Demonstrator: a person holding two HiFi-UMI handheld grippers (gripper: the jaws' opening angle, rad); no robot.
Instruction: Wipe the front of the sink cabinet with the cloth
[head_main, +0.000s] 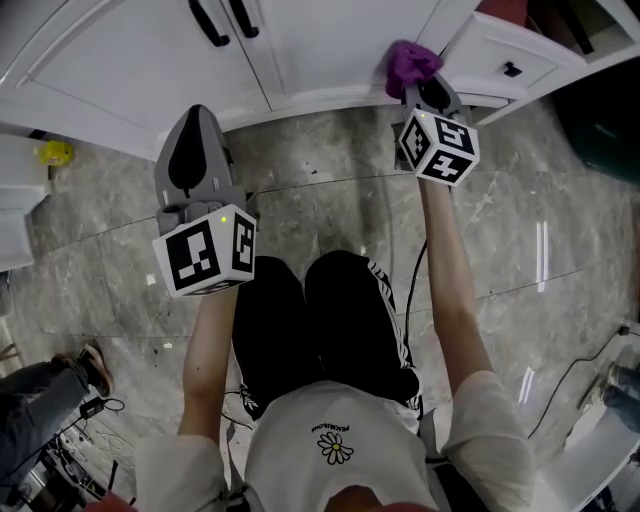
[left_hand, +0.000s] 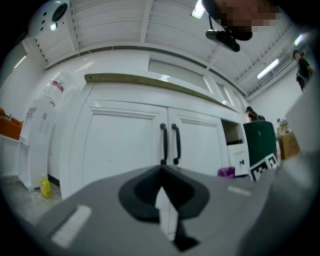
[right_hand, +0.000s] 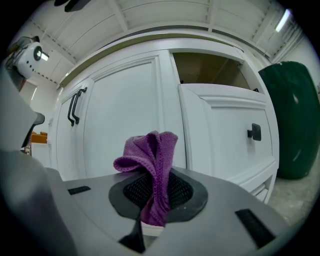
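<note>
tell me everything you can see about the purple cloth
The purple cloth is a small rag that looks knitted, bunched and folded. It is pinched between the shut jaws of the right gripper. Its lower end is tucked down between them, and its upper part stands up and flops to the left in the right gripper view. It is held low and close to the white cabinet front; whether it touches the door cannot be told.

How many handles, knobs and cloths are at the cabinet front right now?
bar handles: 2
knob: 1
cloth: 1
Total: 4
</note>
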